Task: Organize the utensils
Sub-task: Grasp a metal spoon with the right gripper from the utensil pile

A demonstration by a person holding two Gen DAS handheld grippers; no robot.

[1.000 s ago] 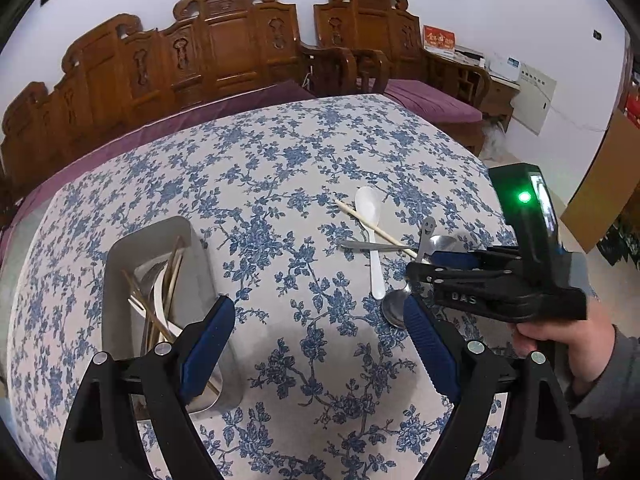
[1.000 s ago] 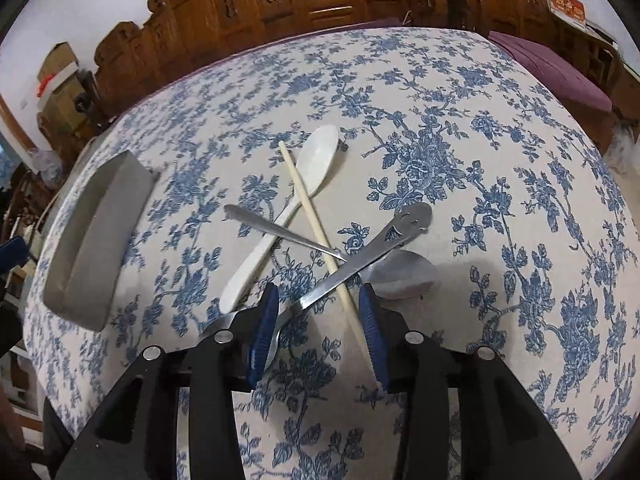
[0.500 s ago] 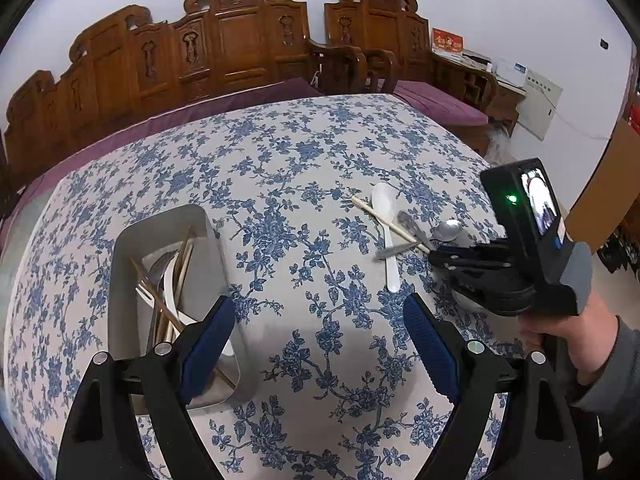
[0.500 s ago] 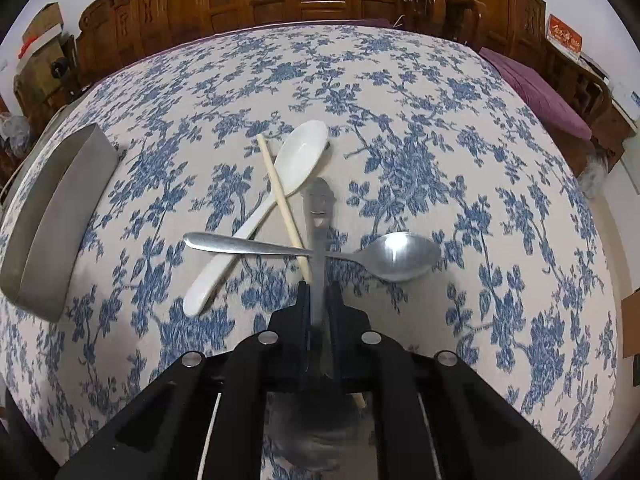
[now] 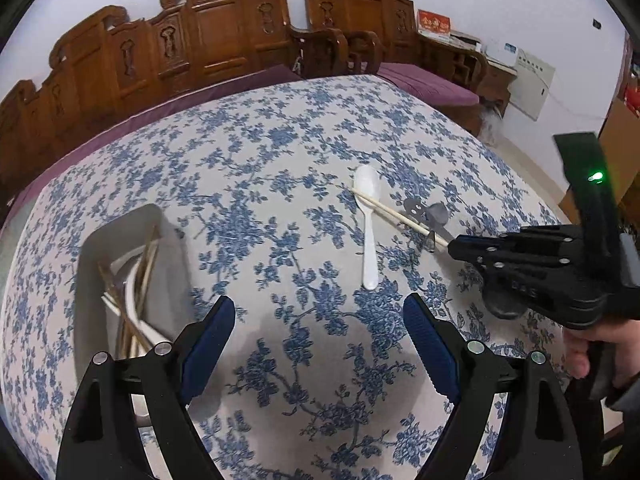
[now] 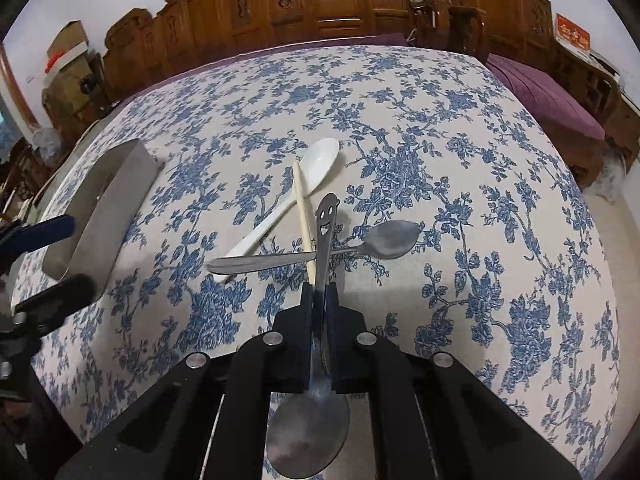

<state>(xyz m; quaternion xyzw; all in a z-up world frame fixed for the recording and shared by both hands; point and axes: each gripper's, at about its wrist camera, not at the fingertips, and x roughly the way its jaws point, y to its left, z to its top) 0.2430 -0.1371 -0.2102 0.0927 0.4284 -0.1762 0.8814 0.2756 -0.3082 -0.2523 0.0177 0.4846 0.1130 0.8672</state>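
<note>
Clamped on the smiley-handled spoon (image 6: 325, 236), my right gripper (image 6: 320, 300) has its two jaws pressed flat against the stem, bowl hanging back toward me and the cut-out face pointing forward. My left gripper (image 5: 316, 332) hangs spread wide with nothing between its blue pads (image 5: 208, 332), just beside the metal tray (image 5: 168, 240) on the floral tablecloth (image 5: 280, 128).

Taking that tray as my landmark: the loose pile lies well apart from it, off its right side. There a white spoon (image 6: 288, 200) lies under a single chopstick (image 6: 302, 208), and a plain steel spoon (image 6: 312, 254) crosses both. My held spoon's handle passes right over that crossing.

What worries me is the tangle. I judge that if I swing toward the tray while low, the handle could catch the chopstick or the steel spoon and drag them along, or flick the chopstick off the table. The grip is on a thin, smooth stem, so the heavy bowl could also make the spoon pivot between the jaws.

Inside the tray I see several chopsticks (image 5: 146, 264) and white spoons (image 5: 124, 268) lying lengthwise, leaning on one another; an exact count I cannot make.
</note>
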